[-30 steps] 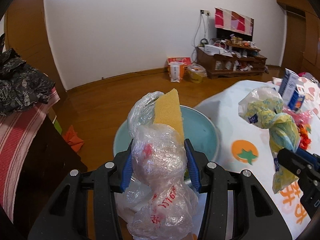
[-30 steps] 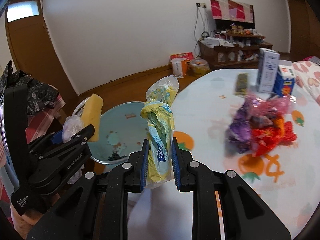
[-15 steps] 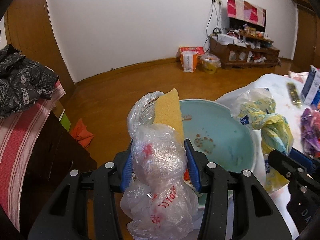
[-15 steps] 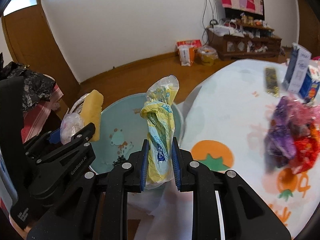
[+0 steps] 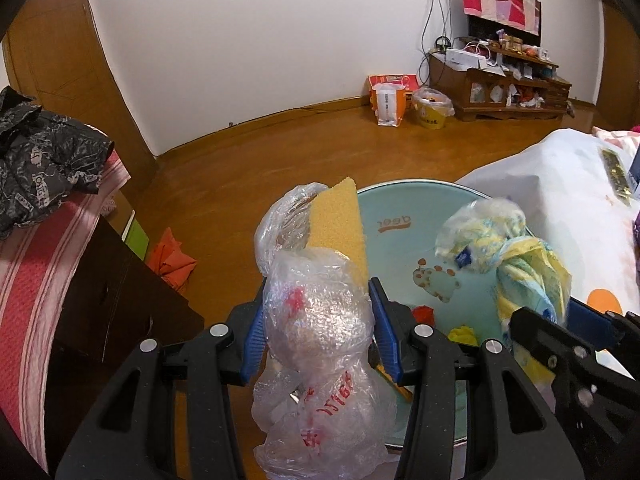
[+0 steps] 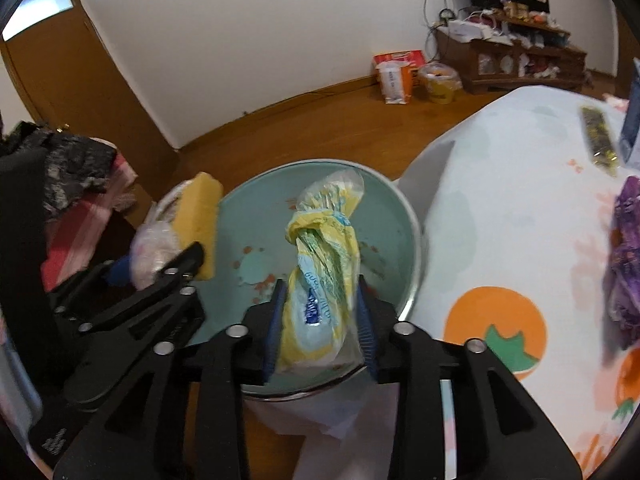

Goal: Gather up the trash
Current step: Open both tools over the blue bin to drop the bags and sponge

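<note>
My left gripper (image 5: 316, 332) is shut on a clear plastic bag (image 5: 320, 360) with red print and a yellow sponge (image 5: 340, 228) in it. It hangs over the near rim of a pale green basin (image 5: 404, 248). My right gripper (image 6: 320, 320) is shut on a knotted yellow and blue plastic bag (image 6: 324, 260), held above the basin (image 6: 256, 216). That bag also shows in the left wrist view (image 5: 516, 256). A few small scraps, red and yellow, lie in the basin.
A table with a white fruit-print cloth (image 6: 520, 208) stands right of the basin, with a purple bag (image 6: 628, 252) and a dark wrapper (image 6: 598, 136) on it. A dark cabinet with striped cloth (image 5: 48, 272) is on the left. Wooden floor lies beyond.
Both grippers have moved left from over the table to over the basin, each still holding its bag. The right gripper's jaws stand wider around its bag now.
</note>
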